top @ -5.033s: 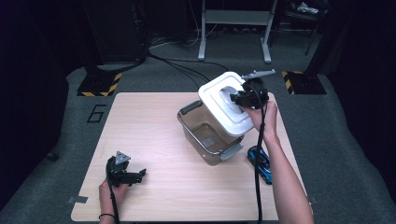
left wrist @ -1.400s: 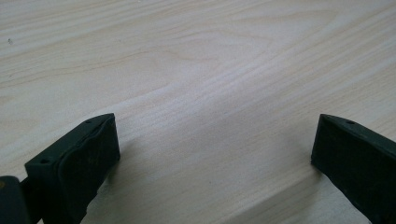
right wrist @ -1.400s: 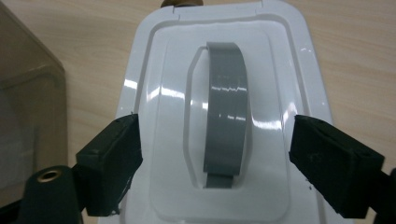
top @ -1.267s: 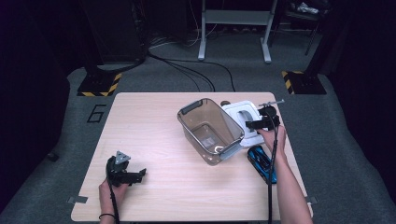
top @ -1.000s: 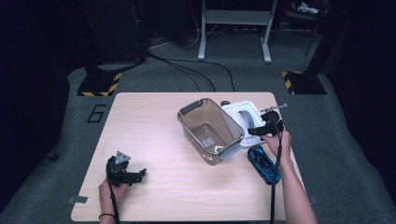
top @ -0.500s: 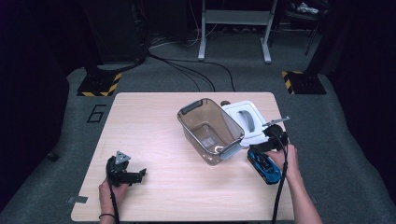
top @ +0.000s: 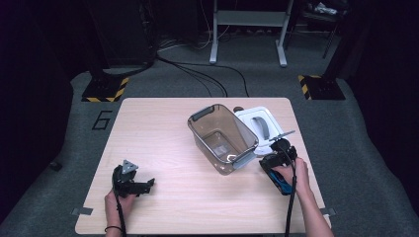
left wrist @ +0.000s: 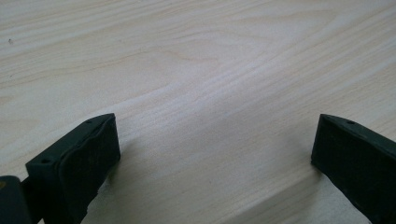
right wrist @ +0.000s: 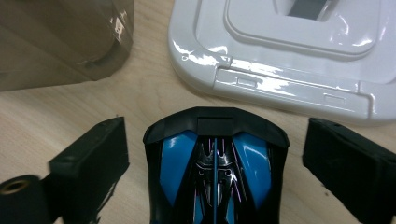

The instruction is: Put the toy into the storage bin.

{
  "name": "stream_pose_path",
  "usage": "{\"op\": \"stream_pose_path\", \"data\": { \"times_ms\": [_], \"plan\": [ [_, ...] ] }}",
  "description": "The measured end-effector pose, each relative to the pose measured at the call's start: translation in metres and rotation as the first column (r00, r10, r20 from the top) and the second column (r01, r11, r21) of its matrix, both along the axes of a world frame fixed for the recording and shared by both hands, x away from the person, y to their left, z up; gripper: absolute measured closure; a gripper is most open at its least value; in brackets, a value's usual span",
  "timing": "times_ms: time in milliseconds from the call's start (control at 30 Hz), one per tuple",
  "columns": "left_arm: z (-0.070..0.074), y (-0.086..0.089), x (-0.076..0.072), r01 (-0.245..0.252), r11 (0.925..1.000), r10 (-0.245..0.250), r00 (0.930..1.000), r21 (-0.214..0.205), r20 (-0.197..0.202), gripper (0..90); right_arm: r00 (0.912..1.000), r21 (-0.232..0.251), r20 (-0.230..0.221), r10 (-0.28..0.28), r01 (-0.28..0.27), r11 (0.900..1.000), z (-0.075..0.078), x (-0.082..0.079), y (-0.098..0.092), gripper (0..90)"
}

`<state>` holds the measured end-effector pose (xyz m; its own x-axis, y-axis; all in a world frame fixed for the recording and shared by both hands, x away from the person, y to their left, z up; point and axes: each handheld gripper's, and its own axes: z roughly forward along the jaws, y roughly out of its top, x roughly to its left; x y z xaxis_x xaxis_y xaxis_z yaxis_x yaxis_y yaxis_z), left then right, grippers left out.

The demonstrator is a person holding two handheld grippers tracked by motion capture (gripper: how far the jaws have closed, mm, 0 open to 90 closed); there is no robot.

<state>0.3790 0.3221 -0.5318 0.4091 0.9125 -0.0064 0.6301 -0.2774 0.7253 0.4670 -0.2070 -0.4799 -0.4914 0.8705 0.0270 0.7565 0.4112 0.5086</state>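
A blue and black toy car [top: 280, 183] lies near the table's right front edge. In the right gripper view the car [right wrist: 215, 172] sits between my right gripper's [right wrist: 217, 123] jaws, with a gap on each side. Those jaws have just been closing, and the pads are clear of the car. From above, the right gripper [top: 272, 165] hangs over the car's nose. My left gripper [top: 143, 187] rests at the front left, open, with bare wood between its jaws [left wrist: 217, 123].
A clear brownish box [top: 245, 132] with grey handles stands open in the middle right of the wooden table [top: 163, 133]. Its white lid [top: 259, 128] lies flat beside it, just beyond the car [right wrist: 289, 51]. The box's corner [right wrist: 60, 42] is close on the left.
The right gripper set the white lid down beside the box, then drew back toward the person and sank over the blue car. The left gripper has stayed put.
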Motion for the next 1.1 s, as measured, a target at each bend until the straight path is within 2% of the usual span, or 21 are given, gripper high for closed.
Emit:
{"op": "stream_pose_path", "data": {
  "times_ms": [167,233,333,500,767,867,1100],
  "plan": [
    [0.000,0.000,0.000,0.001,1.0000,-0.001,1.0000,-0.001,0.000,1.3,0.9996,-0.021,-0.011,-0.027,0.027,0.9994,-0.007,0.002,0.004,17.0],
    [0.000,0.000,0.000,0.001,1.0000,-0.001,1.0000,-0.001,-0.001,1.3,0.9997,-0.024,-0.013,-0.023,0.022,0.9995,-0.007,0.002,0.005,22.2],
    [0.000,0.000,0.000,0.001,1.0000,-0.001,1.0000,-0.002,-0.001,1.3,0.9999,-0.047,-0.001,-0.016,0.016,0.9988,-0.008,0.002,0.008,23.2],
    [0.000,0.000,0.000,0.001,1.0000,-0.001,1.0000,-0.001,-0.001,1.3,0.9999,-0.052,0.003,-0.012,0.012,0.9986,-0.007,0.001,0.008,23.9],
    [0.000,0.000,0.000,0.001,1.0000,-0.001,1.0000,-0.001,-0.002,1.3,0.9998,-0.032,0.011,-0.014,0.015,0.9994,-0.005,-0.004,0.003,24.1],
    [0.000,0.000,0.000,0.001,1.0000,-0.001,1.0000,-0.001,-0.002,1.3,0.9989,0.001,0.032,-0.033,0.033,0.9995,0.001,-0.008,-0.001,24.1],
    [0.000,0.000,0.000,0.001,1.0000,-0.001,1.0000,-0.001,-0.001,1.3,0.9978,0.031,0.048,-0.046,0.044,0.9985,0.011,-0.014,-0.008,24.1]
  ]
}}
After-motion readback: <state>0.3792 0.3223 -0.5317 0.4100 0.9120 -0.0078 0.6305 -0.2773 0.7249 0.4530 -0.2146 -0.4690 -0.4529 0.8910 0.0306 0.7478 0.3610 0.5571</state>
